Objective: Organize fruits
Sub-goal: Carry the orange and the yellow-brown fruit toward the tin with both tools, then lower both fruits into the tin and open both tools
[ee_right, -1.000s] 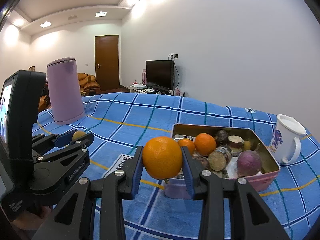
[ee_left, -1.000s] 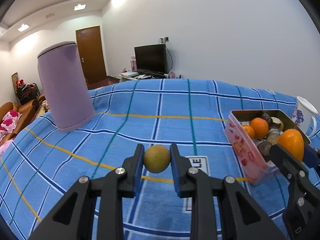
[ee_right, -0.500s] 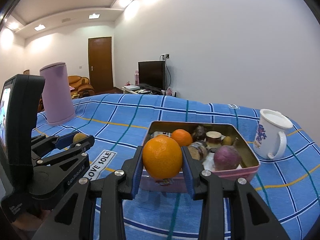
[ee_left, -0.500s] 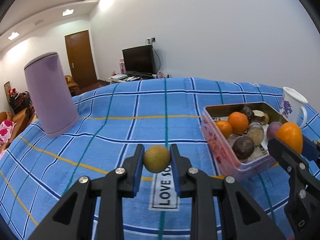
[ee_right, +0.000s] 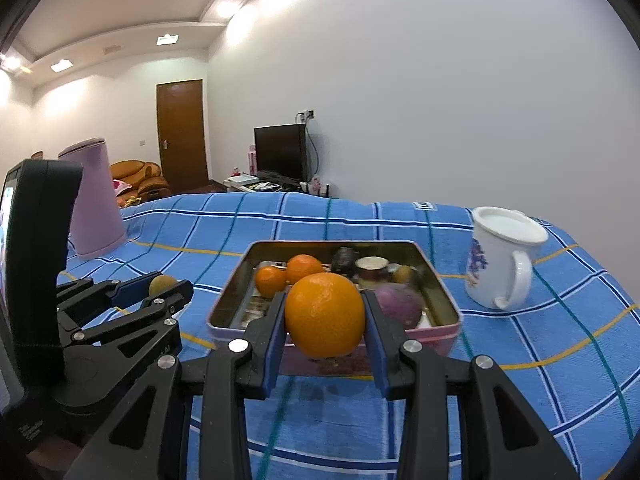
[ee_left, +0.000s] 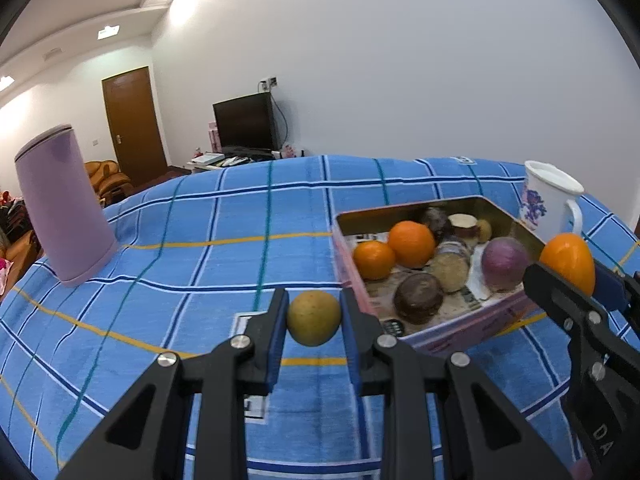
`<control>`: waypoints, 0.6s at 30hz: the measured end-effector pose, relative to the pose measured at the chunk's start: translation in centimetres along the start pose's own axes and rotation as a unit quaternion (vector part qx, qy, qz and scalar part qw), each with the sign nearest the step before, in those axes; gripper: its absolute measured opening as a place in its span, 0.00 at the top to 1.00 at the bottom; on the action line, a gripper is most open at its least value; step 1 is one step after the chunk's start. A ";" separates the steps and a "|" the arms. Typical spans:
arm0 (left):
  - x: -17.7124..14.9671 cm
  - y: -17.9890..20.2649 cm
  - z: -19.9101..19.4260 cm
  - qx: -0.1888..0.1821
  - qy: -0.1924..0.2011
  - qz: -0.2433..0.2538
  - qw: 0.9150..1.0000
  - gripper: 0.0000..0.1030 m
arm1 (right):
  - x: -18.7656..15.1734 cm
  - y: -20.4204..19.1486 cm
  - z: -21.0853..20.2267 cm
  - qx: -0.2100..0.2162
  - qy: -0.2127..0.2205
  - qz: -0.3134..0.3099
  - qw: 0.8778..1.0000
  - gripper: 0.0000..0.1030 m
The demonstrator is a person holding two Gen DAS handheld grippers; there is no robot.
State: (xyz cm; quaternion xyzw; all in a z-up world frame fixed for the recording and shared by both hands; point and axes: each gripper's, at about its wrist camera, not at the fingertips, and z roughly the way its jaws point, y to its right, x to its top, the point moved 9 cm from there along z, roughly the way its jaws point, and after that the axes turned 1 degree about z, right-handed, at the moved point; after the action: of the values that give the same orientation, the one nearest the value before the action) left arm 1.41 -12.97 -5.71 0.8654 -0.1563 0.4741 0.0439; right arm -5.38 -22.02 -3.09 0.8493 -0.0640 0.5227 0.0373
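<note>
My left gripper (ee_left: pixel 314 322) is shut on a small yellow-green fruit (ee_left: pixel 314 317) and holds it above the cloth, just left of the pink tin (ee_left: pixel 452 330). My right gripper (ee_right: pixel 325 316) is shut on a large orange (ee_right: pixel 325 314), held above the near edge of the tin (ee_right: pixel 448 292). The tin holds two oranges (ee_left: pixel 411 243), a purple fruit (ee_left: pixel 505 258), a dark fruit (ee_left: pixel 418 297) and several others. The right gripper with its orange (ee_left: pixel 568 262) shows at the right of the left wrist view. The left gripper (ee_right: pixel 162 284) shows at the left of the right wrist view.
A tall lilac container (ee_left: pixel 64 212) stands at the far left of the blue checked cloth (ee_left: pixel 224 232). A white mug with a blue print (ee_right: pixel 500 258) stands right of the tin. A label with lettering (ee_left: pixel 246 322) lies on the cloth under the left gripper.
Both grippers have moved right and forward toward the tin, each still holding its fruit. The tin now looks nearer and more central in both views.
</note>
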 end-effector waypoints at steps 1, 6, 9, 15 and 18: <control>0.0 0.4 0.0 -0.003 0.000 0.002 1.000 0.73 | 0.0 0.5 0.0 -0.003 0.000 0.002 1.000 0.63; 0.2 2.0 -0.1 -0.016 0.001 0.007 1.000 0.73 | 0.0 2.4 -0.3 -0.016 0.000 0.014 1.000 0.63; 0.3 3.0 0.0 -0.026 -0.002 0.008 1.000 0.73 | -0.1 3.3 -0.5 -0.024 0.000 0.018 1.000 0.63; 0.5 4.4 0.3 -0.037 -0.004 0.013 0.999 0.73 | -0.1 4.8 -0.6 -0.036 0.000 0.025 0.999 0.63; 0.6 5.1 0.5 -0.043 -0.006 0.017 0.999 0.73 | -0.2 5.5 -0.7 -0.045 -0.001 0.025 0.999 0.63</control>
State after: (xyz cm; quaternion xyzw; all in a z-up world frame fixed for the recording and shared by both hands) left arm 0.56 -18.09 -5.84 0.8627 -0.1915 0.4623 0.0725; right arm -6.86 -27.41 -2.95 0.8456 -0.1090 0.5190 0.0619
